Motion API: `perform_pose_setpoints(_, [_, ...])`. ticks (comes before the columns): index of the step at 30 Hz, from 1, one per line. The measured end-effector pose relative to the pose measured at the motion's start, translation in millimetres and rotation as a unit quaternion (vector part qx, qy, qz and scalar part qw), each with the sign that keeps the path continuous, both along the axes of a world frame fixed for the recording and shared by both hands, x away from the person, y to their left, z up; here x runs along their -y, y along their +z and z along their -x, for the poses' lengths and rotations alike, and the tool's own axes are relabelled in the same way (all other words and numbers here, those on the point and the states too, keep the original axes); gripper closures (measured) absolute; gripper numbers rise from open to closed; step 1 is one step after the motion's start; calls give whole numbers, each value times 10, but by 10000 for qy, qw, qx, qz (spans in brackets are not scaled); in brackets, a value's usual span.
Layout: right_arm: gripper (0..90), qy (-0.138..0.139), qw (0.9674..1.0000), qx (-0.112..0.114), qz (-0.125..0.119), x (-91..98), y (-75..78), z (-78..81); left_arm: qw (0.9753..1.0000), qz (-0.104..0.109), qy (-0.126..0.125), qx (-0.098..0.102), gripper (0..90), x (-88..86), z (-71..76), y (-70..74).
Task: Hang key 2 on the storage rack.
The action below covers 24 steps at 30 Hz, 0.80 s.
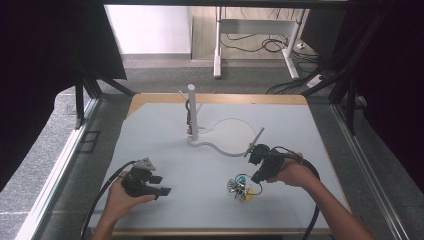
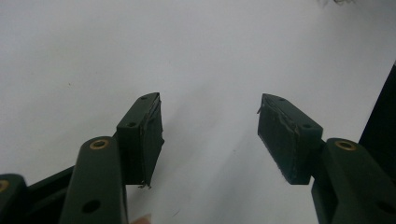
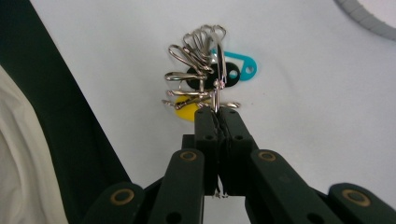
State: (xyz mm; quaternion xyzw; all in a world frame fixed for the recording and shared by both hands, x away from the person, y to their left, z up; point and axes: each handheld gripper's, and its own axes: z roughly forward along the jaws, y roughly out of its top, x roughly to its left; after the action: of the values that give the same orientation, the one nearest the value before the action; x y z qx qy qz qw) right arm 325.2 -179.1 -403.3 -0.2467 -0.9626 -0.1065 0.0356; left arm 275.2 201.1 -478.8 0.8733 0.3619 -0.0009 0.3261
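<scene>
A bunch of silver snap hooks [image 3: 201, 70] with a teal tag [image 3: 240, 65], a black tag and a yellow tag [image 3: 186, 113] is at the tip of my right gripper [image 3: 217, 114]. That gripper's jaws are shut on one metal ring of the bunch. From above, the bunch [image 1: 241, 187] shows at the front right of the white table, just below the right gripper [image 1: 252, 180]. I cannot tell whether it touches the table. My left gripper [image 1: 162, 184] stands open at the front left, with only bare table between its pads [image 2: 149, 135].
A white post with pegs [image 1: 192, 112] stands at the middle back on a curved white base [image 1: 227, 150], with something dark hanging on it. The table's wooden edge [image 1: 220, 98] runs along the back. A dark sleeve [image 3: 60, 116] borders the right gripper view.
</scene>
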Motion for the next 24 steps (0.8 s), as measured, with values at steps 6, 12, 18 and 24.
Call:
perform_pose_setpoints(6, [858,87,9996,-233,93,-77,-106,16,10000,7,-11,-2,404,-3,4,0])
perform_pose_setpoints(12, [864,155,9987,-482,-22,-170,-216,37,10000,4,-14,-22,403,-7,2,0])
perform_pose_setpoints(18, [870,40,9989,-470,35,-159,-194,-2,10000,-5,-24,-8,402,-9,0,-7])
perform_pose_setpoints(24, [871,-17,9992,-401,-21,-150,-18,-72,10000,-8,-10,-8,402,-6,3,-8])
